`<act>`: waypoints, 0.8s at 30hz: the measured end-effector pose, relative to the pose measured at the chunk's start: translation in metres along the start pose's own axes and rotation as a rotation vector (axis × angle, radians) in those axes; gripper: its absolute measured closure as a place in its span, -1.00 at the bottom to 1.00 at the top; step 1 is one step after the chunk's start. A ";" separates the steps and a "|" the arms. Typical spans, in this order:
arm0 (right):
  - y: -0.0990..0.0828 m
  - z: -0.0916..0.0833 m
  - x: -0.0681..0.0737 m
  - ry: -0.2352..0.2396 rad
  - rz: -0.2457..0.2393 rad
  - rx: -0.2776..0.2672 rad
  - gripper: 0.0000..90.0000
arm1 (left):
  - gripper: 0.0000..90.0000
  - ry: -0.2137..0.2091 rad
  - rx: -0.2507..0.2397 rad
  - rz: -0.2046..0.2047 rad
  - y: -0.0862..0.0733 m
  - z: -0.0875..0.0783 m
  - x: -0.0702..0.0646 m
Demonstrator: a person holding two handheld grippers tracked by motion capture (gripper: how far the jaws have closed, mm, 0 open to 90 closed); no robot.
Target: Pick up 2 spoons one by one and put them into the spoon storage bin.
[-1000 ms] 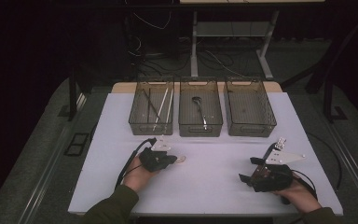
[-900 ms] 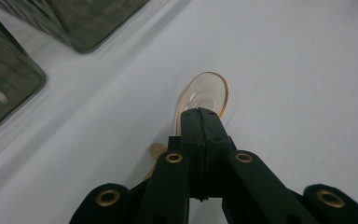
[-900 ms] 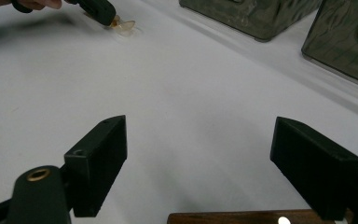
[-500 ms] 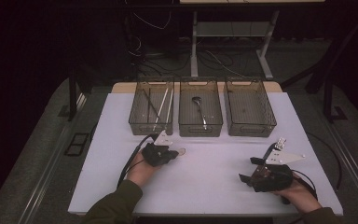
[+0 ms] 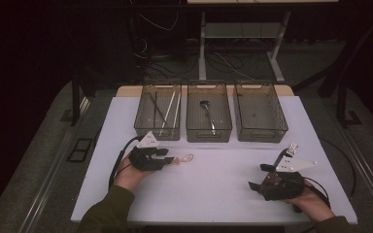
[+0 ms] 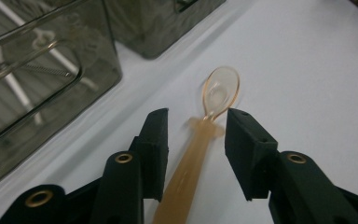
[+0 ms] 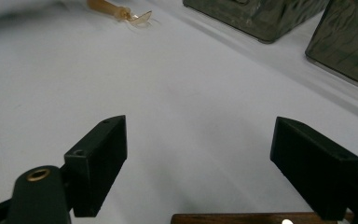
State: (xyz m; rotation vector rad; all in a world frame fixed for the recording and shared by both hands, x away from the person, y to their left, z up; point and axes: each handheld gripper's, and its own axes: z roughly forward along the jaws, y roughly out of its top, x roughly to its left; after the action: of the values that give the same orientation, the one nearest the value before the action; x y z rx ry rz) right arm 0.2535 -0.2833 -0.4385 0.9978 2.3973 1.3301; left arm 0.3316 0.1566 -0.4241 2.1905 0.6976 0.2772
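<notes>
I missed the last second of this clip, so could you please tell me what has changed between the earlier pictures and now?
The left gripper moved slightly up the high view towards the bins. Its jaws have just been opening: the translucent orange spoon now lies between them on the white table, with gaps on both sides. The right gripper stayed in place, open and empty, and the three grey bins and their contents look unchanged.

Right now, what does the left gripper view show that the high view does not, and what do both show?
Left gripper view: the jaws of the left tool have just been opening and stand apart from the spoon's handle.

High view: the right tool, the fork and three bins, with the dark spoon in the middle bin.

Both: the translucent spoon on the white table, near the left bin.
</notes>
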 end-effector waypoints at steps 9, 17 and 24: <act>0.000 0.001 0.001 0.010 -0.002 0.005 -0.58 | 0.20 -0.004 0.091 0.034 -0.012 0.009 0.006; 0.000 0.001 0.001 0.015 -0.003 0.006 -0.58 | 0.29 -0.016 0.116 0.045 -0.016 0.014 0.006; 0.000 0.001 0.001 0.015 -0.002 0.005 -0.58 | 0.54 -0.027 0.124 0.071 -0.015 0.014 0.003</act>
State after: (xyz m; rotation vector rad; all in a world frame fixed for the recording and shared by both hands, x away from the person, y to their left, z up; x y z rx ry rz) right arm 0.2534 -0.2820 -0.4395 0.9898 2.4133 1.3361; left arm 0.3342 0.1570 -0.4448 2.3362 0.6374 0.2462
